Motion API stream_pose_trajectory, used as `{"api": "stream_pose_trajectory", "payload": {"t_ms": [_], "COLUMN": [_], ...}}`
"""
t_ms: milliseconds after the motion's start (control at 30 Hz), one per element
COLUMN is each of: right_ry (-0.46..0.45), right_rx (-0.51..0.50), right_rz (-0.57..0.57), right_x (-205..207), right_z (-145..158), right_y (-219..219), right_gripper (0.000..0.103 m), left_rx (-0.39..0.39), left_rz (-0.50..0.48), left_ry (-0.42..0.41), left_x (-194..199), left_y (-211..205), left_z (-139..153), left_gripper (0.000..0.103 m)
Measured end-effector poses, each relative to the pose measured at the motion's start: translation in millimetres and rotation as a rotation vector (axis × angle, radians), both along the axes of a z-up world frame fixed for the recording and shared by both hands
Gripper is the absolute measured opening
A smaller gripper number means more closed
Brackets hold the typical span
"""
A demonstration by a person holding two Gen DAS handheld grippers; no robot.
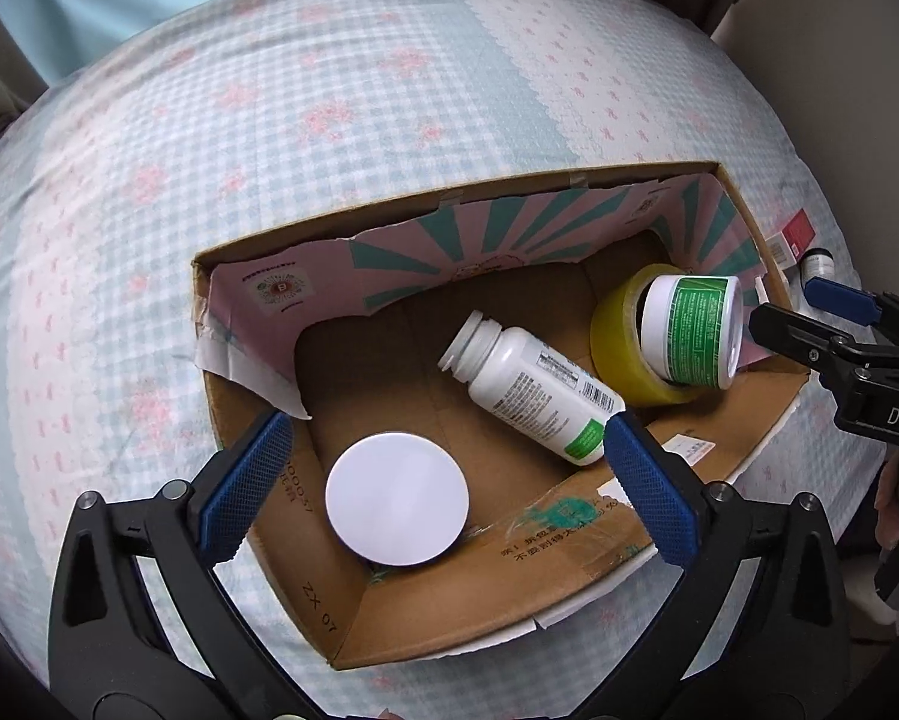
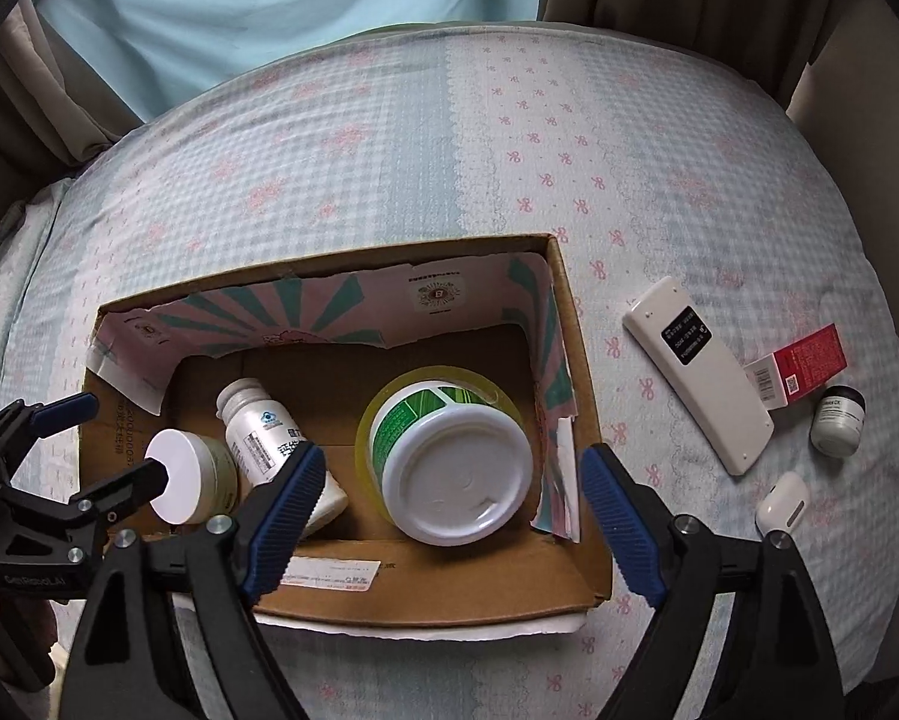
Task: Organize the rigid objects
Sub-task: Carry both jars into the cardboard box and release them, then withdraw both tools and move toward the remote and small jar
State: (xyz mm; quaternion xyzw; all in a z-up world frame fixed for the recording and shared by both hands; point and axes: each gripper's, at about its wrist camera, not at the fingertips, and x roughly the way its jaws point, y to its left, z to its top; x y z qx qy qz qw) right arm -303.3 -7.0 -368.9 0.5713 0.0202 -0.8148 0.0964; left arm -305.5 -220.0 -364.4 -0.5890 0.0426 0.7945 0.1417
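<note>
Inside open brown cardboard box [image 2: 575,324], white green-labelled tub [image 2: 455,474] is sitting in yellow tape roll [image 1: 614,336] w/ white pill bottle [image 1: 533,387] lying beside; left gripper [image 1: 443,480] & right gripper [image 2: 449,516] are hovering spread wide, holding nothing.

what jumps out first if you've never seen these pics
An open cardboard box on a checked bedspread holds a green-labelled tub sitting in a yellow tape roll, a white pill bottle on its side, and a white-lidded jar. A white remote lies right of the box.

Hidden and cut-off things
Jar [image 2: 200,474] part-hidden by left gripper [image 2: 83,450]; bottle's [image 2: 263,444] base behind pad at 7 o'clock.
</note>
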Motion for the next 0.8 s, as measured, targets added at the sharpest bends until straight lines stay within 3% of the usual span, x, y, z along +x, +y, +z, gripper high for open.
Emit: {"api": "stream_pose_trajectory", "payload": {"t_ms": [367, 467, 800], "right_ry": [0.027, 0.039, 0.062], "right_rx": [-0.039, -0.059, -0.092], "right_rz": [0.014, 0.01, 0.004], "right_x": [6.0, 10.5, 43.5], "right_z": [21.6, 33.0, 77.7], "right_y": [-4.2, -1.7, 16.0], "right_gripper": [0.087, 0.103, 0.103], "left_rx": [-0.005, -0.01, -0.016], "left_rz": [0.008, 0.014, 0.073], "left_ry": [0.016, 0.034, 0.111], "left_x": [11.0, 20.4, 65.8], "left_y": [4.7, 1.9, -1.0], "left_z": [31.1, 47.4, 110.3], "left_gripper": [0.103, 0.103, 0.103]}}
